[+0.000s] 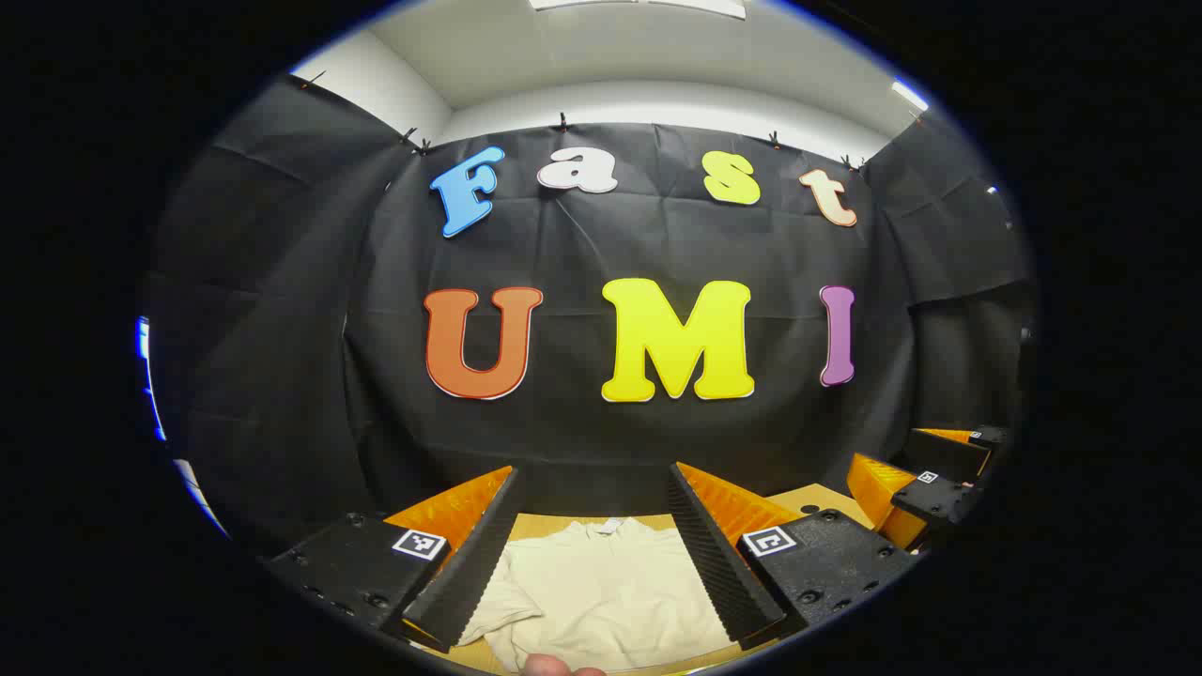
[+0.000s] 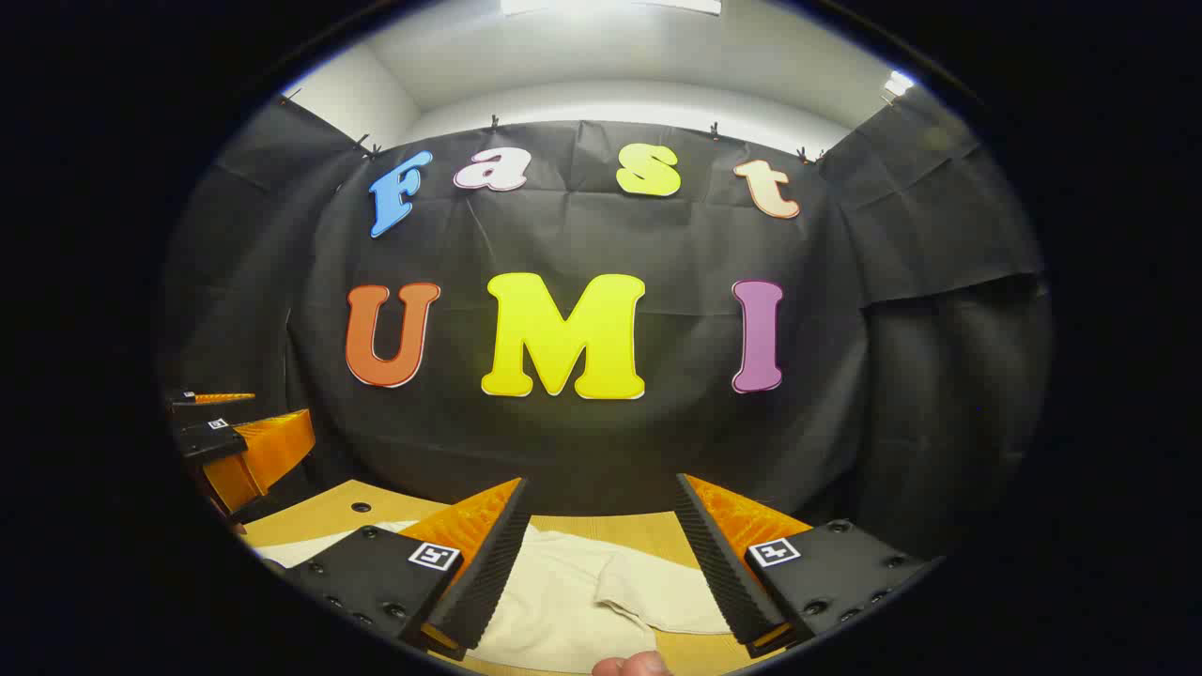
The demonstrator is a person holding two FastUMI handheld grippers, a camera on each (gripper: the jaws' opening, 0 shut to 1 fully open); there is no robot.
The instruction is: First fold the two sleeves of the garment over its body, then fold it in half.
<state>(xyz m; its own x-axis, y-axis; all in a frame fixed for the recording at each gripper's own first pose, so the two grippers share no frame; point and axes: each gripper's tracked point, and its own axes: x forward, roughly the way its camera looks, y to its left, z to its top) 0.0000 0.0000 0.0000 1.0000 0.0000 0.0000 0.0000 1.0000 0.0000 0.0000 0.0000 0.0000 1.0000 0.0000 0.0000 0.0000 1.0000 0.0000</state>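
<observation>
While you hold both grippers above the table, your left gripper (image 1: 593,545) has its fingers spread wide with nothing between them, and your right gripper (image 2: 601,554) is spread wide too, gripping nothing. Below them the cream garment (image 1: 601,591) lies flat on the wooden table (image 2: 329,512), collar on the far side, one sleeve (image 2: 657,591) seemingly folded inward. Beyond hangs the black cloth wall (image 1: 582,441).

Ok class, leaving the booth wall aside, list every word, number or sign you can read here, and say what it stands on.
Readable words or numbers: none.
Square black-and-white markers on the left gripper and right gripper: coded patterns, not text.
Small tag at the garment collar: too small to read.
</observation>
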